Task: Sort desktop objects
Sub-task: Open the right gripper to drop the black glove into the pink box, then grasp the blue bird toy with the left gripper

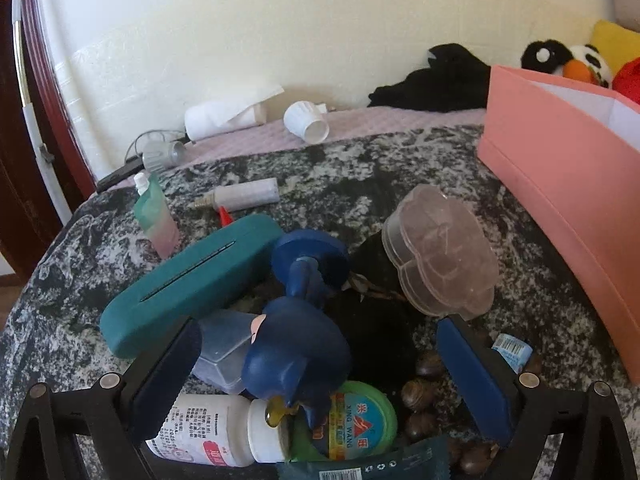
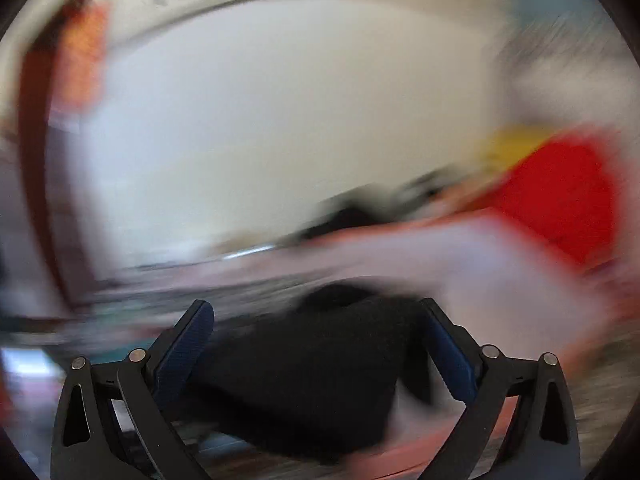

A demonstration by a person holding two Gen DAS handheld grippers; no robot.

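1. Marbled black-and-white tabletop (image 1: 400,184) carries the clutter; use the blue plastic toy figure (image 1: 298,344) as your landmark.
2. Your left gripper (image 1: 316,364) is spread wide, its pads either side of the figure and apparently clear of it.
3. Teal oblong case (image 1: 192,280) lies just left of the figure, clear flower-shaped plastic lid (image 1: 440,252) right of it, white pill bottle (image 1: 212,430) below it.
4. Pink cardboard box (image 1: 560,184) stands far right of the figure.
5. Your right gripper (image 2: 316,348) is pinching a black fabric item (image 2: 312,376); the rest of that view is motion-blurred.
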